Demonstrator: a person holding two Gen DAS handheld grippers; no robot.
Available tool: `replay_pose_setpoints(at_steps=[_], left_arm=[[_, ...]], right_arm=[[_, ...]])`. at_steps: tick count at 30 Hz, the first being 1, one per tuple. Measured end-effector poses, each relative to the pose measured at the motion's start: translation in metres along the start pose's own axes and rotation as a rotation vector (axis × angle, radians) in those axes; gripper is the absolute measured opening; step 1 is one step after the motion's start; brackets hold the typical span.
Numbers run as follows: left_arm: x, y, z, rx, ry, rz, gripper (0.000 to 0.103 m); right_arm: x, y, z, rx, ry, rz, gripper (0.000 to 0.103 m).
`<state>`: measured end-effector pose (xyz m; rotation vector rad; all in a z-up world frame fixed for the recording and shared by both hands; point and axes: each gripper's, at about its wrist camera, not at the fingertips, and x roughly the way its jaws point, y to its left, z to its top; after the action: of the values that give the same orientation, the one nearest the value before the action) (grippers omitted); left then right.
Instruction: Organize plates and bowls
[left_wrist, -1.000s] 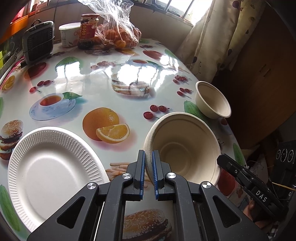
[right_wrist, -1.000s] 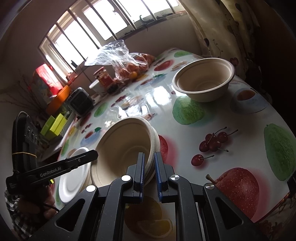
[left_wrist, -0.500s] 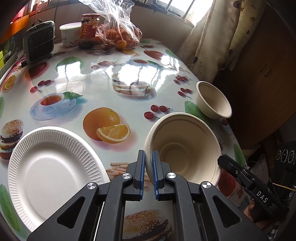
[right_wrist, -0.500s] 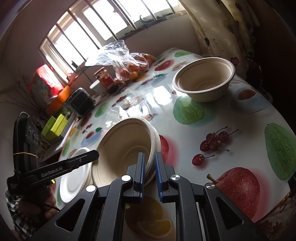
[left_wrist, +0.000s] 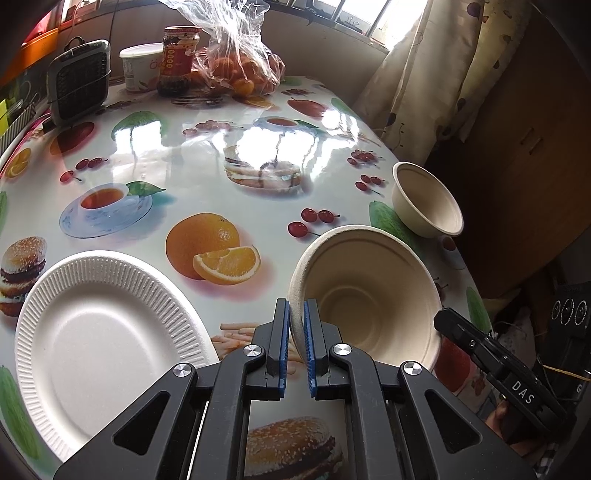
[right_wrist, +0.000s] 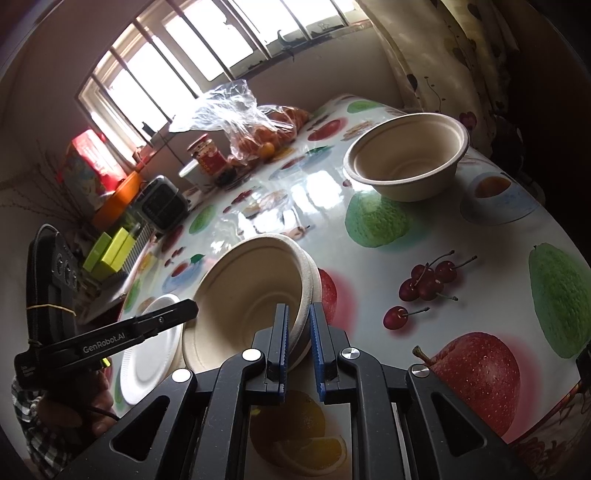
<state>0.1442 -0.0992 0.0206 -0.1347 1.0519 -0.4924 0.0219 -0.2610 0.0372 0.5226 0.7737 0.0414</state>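
Left wrist view first: the left hand-held gripper (left_wrist: 295, 332) has its blue pads pinched narrow on the near-left rim of the beige bowl stack (left_wrist: 365, 295), which sits tipped up toward the camera over the desk (left_wrist: 177, 162), its fruit-print cloth shining. Just left of it lies the white paper plate (left_wrist: 99, 332), flat, ribbed rim clear to see, close to the stack but apart from it. Further back on the right, near the desk edge, stands a second beige bowl (left_wrist: 428, 201), upright and well apart from the stack. At the far end: a bag of oranges (left_wrist: 240, 70), a red-labelled jar (left_wrist: 179, 59), a white tub (left_wrist: 138, 68) and a small grey heater (left_wrist: 79, 81). Low on the right, the tip of the right hand-held gripper (left_wrist: 461, 328) reaches the stack's other rim.

Over to the right wrist view: the right hand-held gripper (right_wrist: 297, 332) is clamped narrow on the right-hand rim of the bowl stack (right_wrist: 251, 295), and here two nested rims show at the pinch. The left hand-held gripper (right_wrist: 177, 312) comes in from the left; its contact with the rim is hidden from this side. The paper plate (right_wrist: 147, 354) peeks out behind it. The lone bowl (right_wrist: 406, 155) sits upright further up the desk (right_wrist: 461, 240), beside a printed green fruit.
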Motion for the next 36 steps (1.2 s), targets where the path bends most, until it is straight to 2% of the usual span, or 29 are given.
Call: replay_pose_setpoints(at_steps=[3, 8, 12, 14, 36], left_arm=[[0.0, 0.0, 0.0, 0.001, -0.002, 0.005, 0.011], [0.0, -0.001, 0.001, 0.006, -0.006, 0.023, 0.026], [-0.002, -0.002, 0.003, 0.009, -0.014, 0.033, 0.032], [-0.003, -0.004, 0.006, 0.017, -0.02, 0.034, 0.036], [0.0, -0.035, 0.035, 0.107, -0.042, 0.04, 0.036]], right_arm=[[0.0, 0.0, 0.0, -0.001, 0.0, -0.001, 0.013], [0.0, 0.001, 0.002, -0.003, -0.005, -0.013, 0.022], [-0.001, 0.001, 0.002, -0.003, -0.011, -0.024, 0.024], [-0.001, 0.001, 0.004, -0.002, -0.017, -0.029, 0.03], [-0.012, -0.011, 0.025, 0.003, -0.061, -0.079, 0.031]])
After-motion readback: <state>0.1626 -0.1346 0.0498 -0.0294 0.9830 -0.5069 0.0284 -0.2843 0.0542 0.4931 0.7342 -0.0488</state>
